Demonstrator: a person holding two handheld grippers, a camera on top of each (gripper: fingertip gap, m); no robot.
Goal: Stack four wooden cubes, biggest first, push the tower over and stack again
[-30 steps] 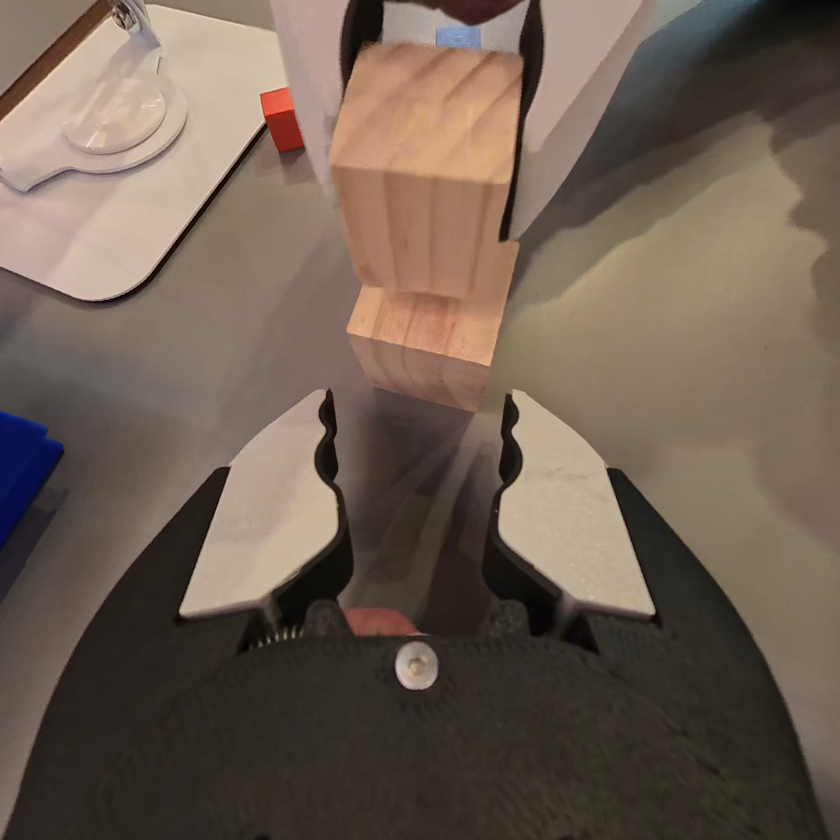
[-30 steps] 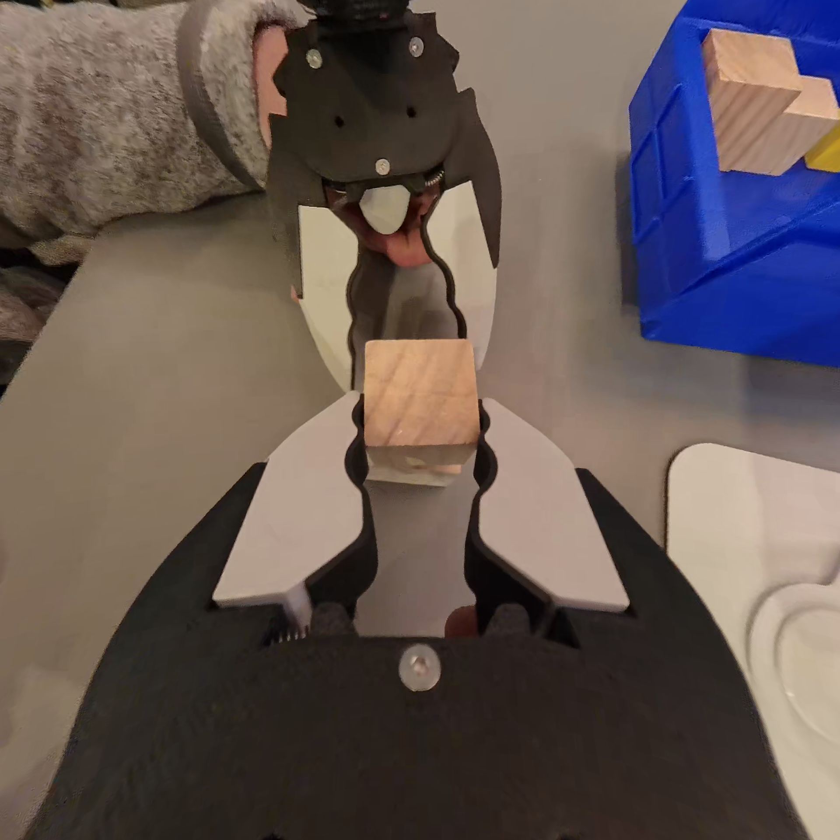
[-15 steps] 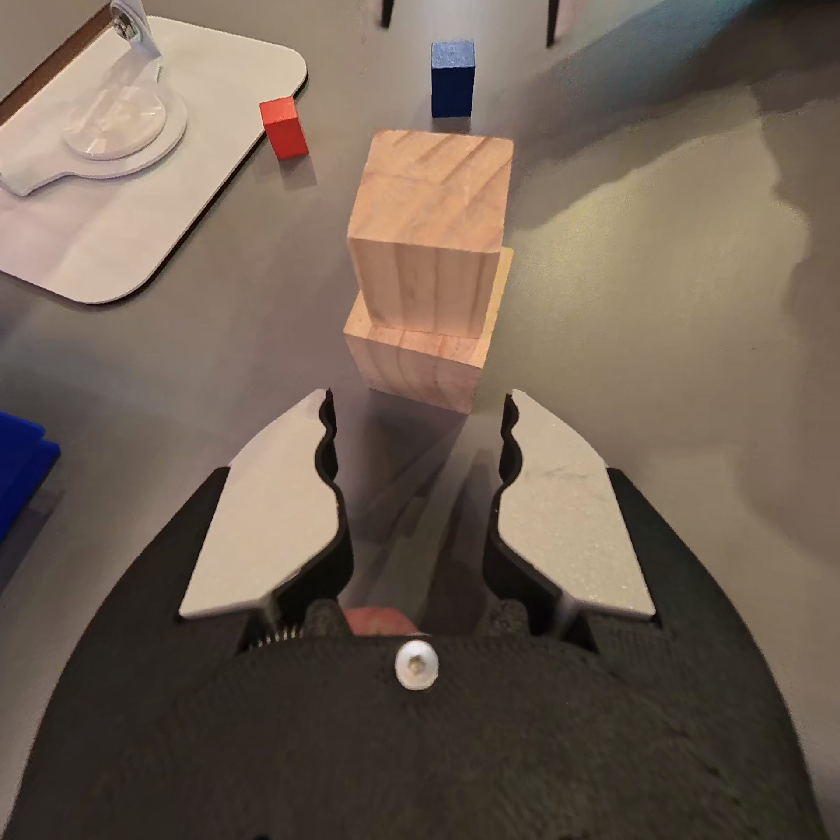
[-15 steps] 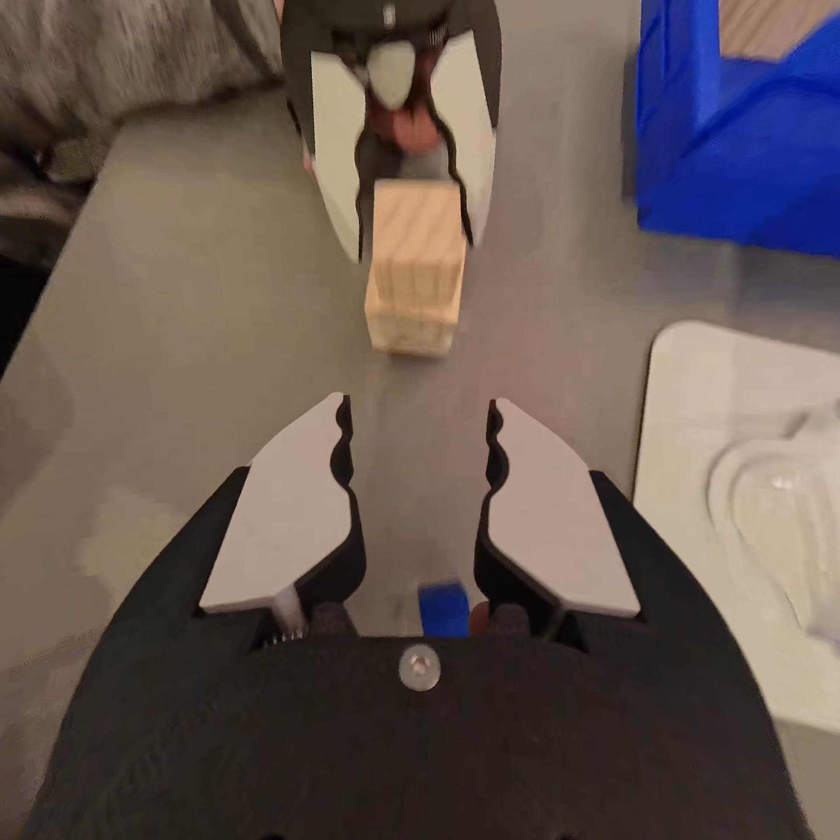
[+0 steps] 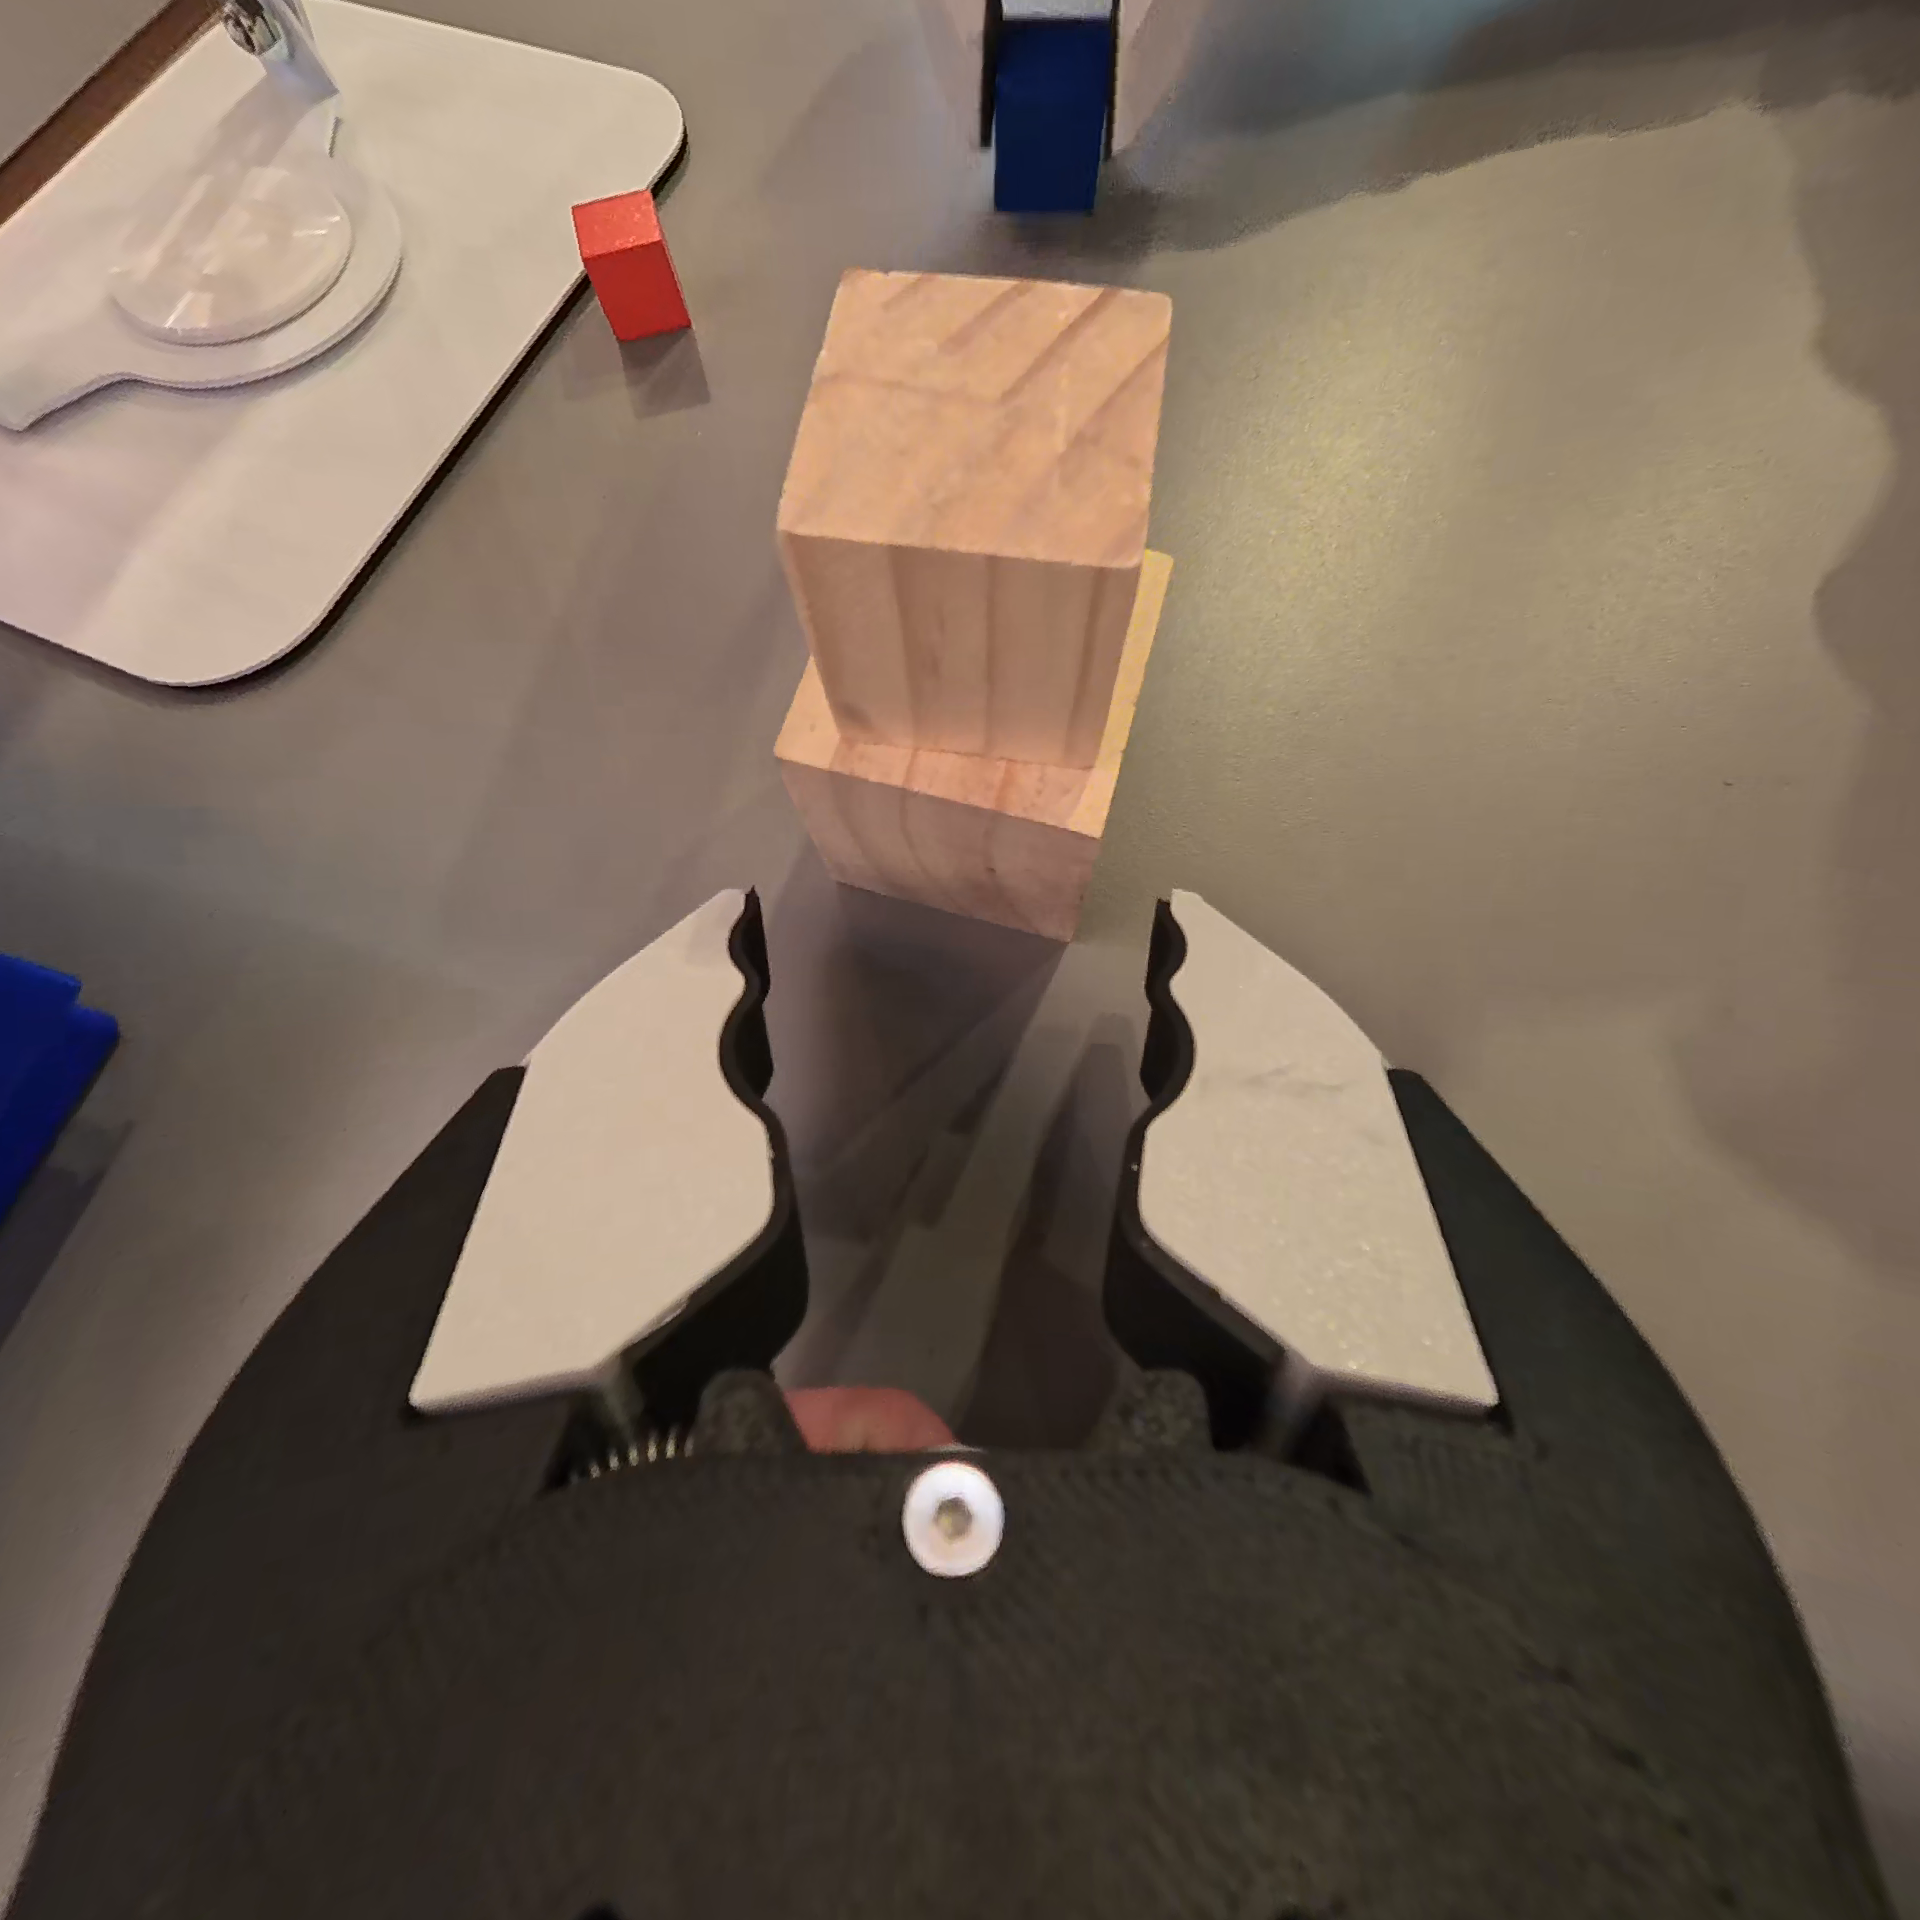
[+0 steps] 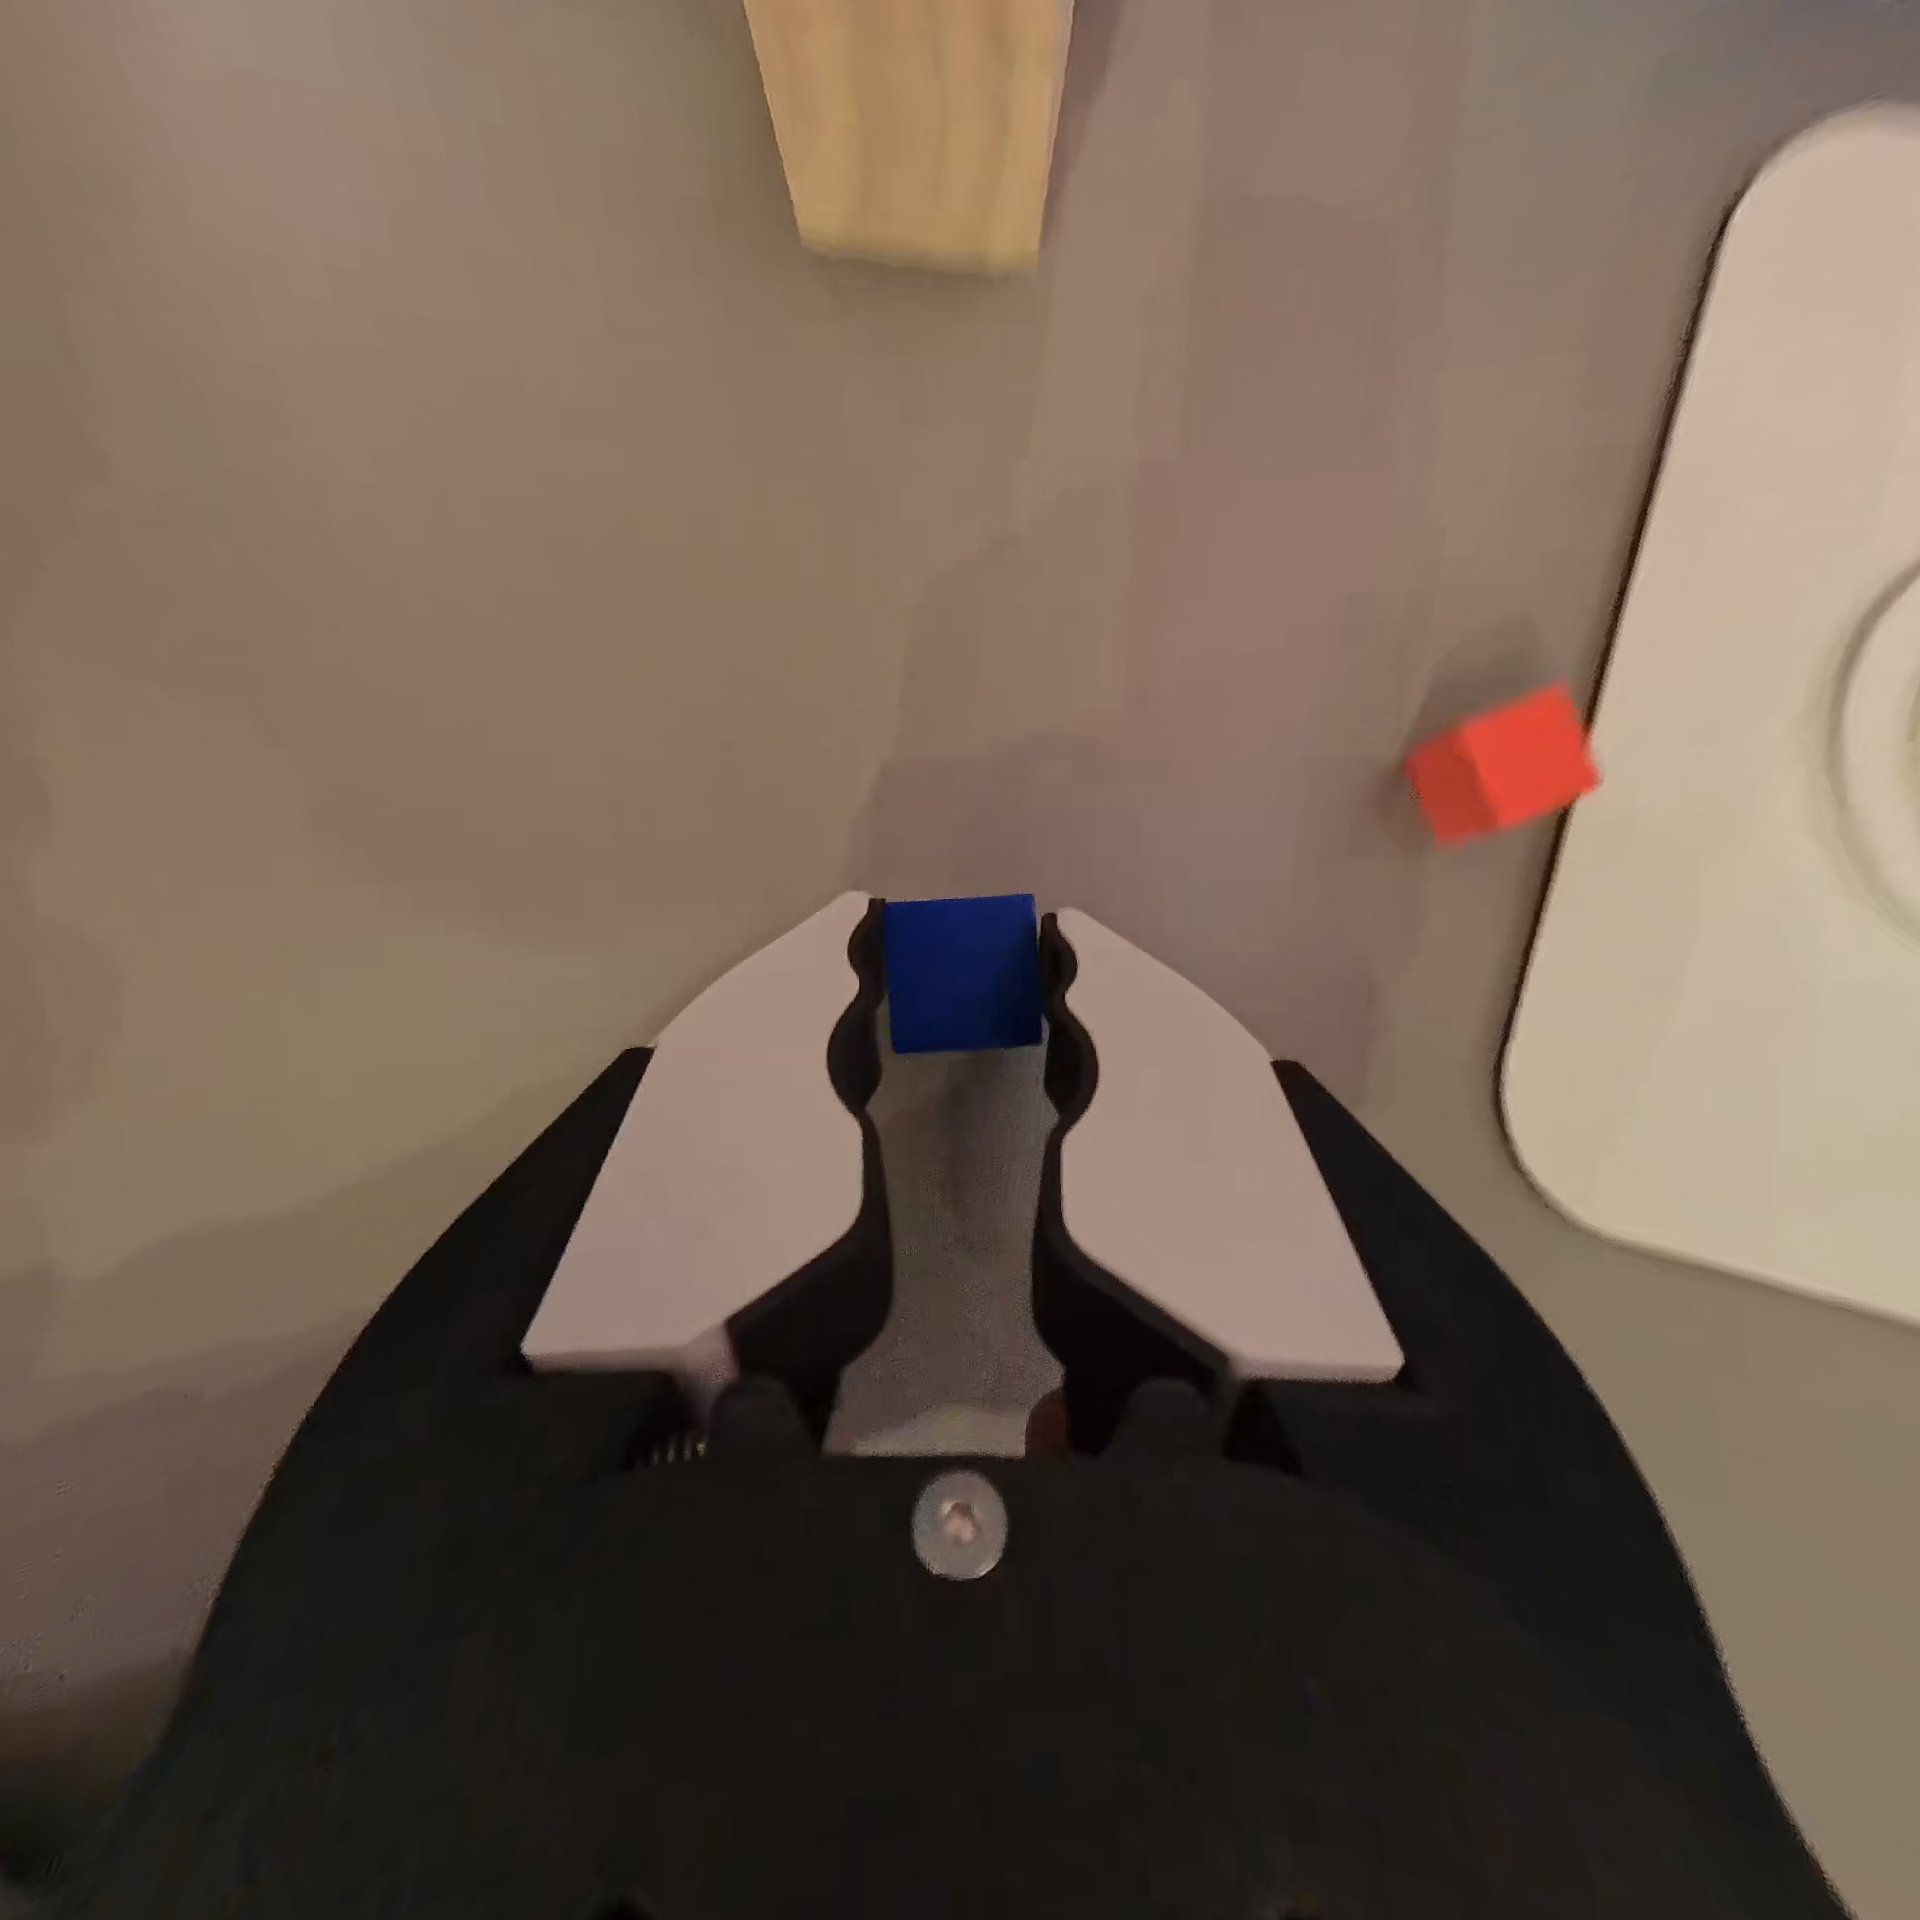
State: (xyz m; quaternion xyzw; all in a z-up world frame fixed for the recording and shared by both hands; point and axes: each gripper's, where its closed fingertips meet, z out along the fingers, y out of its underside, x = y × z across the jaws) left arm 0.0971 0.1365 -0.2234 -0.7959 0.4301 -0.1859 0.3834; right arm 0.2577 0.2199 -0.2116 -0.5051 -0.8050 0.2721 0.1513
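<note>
I see a grey table (image 5: 1455, 623) filling both views. At its far left in the left wrist view lies a white board (image 5: 208, 499) with rounded corners, carrying a clear round stand (image 5: 239, 239); in the right wrist view the same board runs along the right edge. At the near left edge of the left view a corner of a blue bin (image 5: 42, 1081) shows.

My left gripper (image 5: 956, 925) sits low over the table with its fingers spread wide and nothing between them. Just beyond its tips stands the tower: a large wooden cube (image 5: 945, 831) on the table, with a slightly smaller wooden cube (image 5: 977, 520) resting on top, set toward the left so a strip of the lower block shows on the right.

My right gripper (image 6: 961, 925) is clamped on a small blue cube (image 6: 961, 971), pinched at the fingertips. In the left view this blue cube appears far behind the tower, between two dark fingertips. I cannot tell whether it touches the table.

A small red cube (image 5: 632, 265) stands on the table, just beside the board's edge, to the far left of the tower.
</note>
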